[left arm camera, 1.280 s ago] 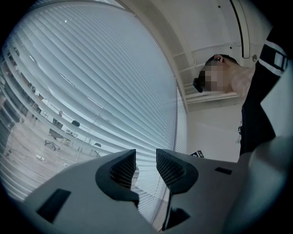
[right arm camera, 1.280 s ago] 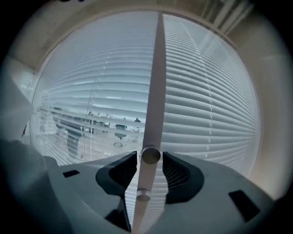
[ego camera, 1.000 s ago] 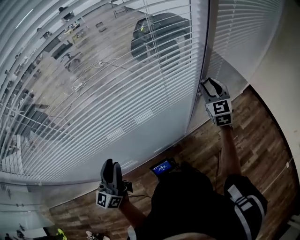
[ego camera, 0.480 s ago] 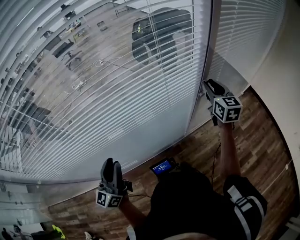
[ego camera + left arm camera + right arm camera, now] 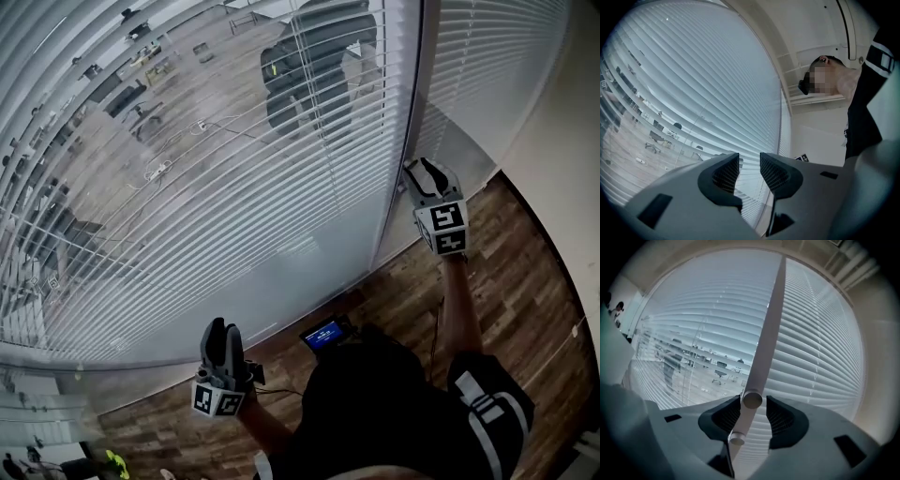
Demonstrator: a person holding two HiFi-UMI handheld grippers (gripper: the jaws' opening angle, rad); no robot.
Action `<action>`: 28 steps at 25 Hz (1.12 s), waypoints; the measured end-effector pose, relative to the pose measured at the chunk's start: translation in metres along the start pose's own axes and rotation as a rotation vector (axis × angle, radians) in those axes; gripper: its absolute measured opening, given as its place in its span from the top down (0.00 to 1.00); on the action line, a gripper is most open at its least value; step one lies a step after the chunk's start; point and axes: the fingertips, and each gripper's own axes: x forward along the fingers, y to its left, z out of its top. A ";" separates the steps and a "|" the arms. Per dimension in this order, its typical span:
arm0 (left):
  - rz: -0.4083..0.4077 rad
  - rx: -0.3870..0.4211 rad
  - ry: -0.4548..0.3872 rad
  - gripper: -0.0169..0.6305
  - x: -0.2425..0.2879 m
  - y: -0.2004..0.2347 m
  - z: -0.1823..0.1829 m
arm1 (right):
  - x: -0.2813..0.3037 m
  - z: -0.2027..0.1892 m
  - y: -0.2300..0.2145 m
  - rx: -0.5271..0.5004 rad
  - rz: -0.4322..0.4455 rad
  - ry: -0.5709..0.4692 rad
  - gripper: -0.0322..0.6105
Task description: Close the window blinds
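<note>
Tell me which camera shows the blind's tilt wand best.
The right gripper view: the white tilt wand runs up the picture, its end between the opening jaws of the right claw. The head view and left gripper view show no clear wand.

Clothing: black shirt point(image 5: 375, 412); short sleeve point(image 5: 489, 403) carries a white block marking.
Left gripper point(image 5: 223, 330): grey body, two dark jaws with ribbed pads point(image 5: 725, 172).
Cube point(image 5: 217, 401): white faces, black square markers.
Thin dark cable point(image 5: 277, 392) at its base.

Two blinds point(image 5: 234, 187) point(image 5: 487, 75), two grippers point(image 5: 225, 325) point(image 5: 420, 165), one lit screen point(image 5: 325, 334)
</note>
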 end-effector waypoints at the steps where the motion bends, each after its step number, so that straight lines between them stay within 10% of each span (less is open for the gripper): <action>1: 0.001 -0.001 0.002 0.77 -0.001 0.001 -0.001 | 0.000 0.001 0.004 -0.034 -0.004 0.003 0.71; 9: 0.005 -0.004 0.000 0.77 0.001 0.001 -0.001 | 0.004 0.001 -0.001 -0.099 -0.050 0.044 0.75; 21: -0.023 -0.005 -0.003 0.77 0.012 -0.009 0.004 | 0.005 -0.002 -0.010 0.499 0.121 0.002 0.75; 28: -0.048 -0.023 -0.013 0.77 0.021 -0.017 0.009 | 0.000 0.003 -0.003 0.154 0.047 -0.012 0.70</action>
